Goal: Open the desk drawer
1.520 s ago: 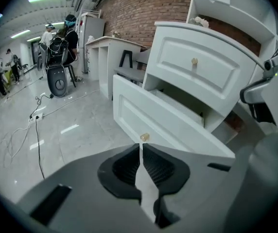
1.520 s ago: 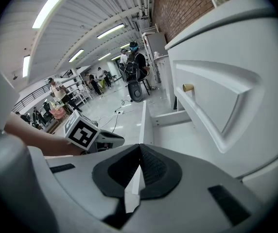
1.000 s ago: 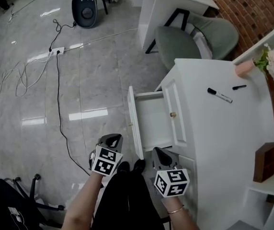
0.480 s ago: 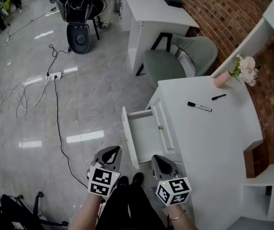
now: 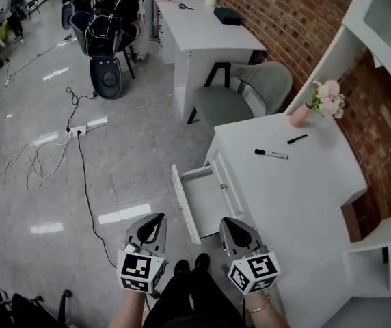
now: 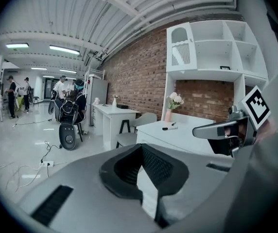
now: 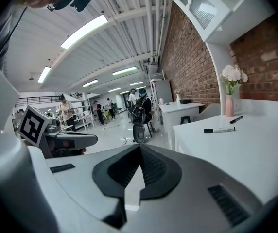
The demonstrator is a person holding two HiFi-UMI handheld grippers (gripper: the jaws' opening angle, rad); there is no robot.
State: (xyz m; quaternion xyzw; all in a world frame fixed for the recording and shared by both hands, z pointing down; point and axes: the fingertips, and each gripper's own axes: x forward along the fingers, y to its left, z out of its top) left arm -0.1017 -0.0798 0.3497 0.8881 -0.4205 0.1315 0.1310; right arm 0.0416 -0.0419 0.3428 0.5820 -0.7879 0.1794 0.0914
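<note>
The white desk [image 5: 305, 190] stands at the right, and its drawer [image 5: 206, 198] is pulled out toward the floor side, showing a bare inside. Both grippers hang near my body, short of the drawer and touching nothing. The left gripper [image 5: 156, 219] is shut and empty, left of the drawer front. The right gripper [image 5: 229, 222] is shut and empty, just below the drawer's near corner. In the left gripper view the left gripper's [image 6: 140, 145] jaws meet with nothing between them. The right gripper view shows the right gripper [image 7: 139, 145] closed the same way, with the desk top [image 7: 246, 144] ahead.
A black marker [image 5: 271, 154], a pen [image 5: 297, 139] and a pink vase of flowers [image 5: 320, 102] sit on the desk. A grey chair [image 5: 240, 93] and a second white desk [image 5: 206, 29] stand behind. Cables [image 5: 81, 156] and a power strip [image 5: 79, 128] lie on the floor at left.
Both grippers have risen, staying shut and empty. The head view has tilted up, showing more of the room. The drawer stays pulled out.
</note>
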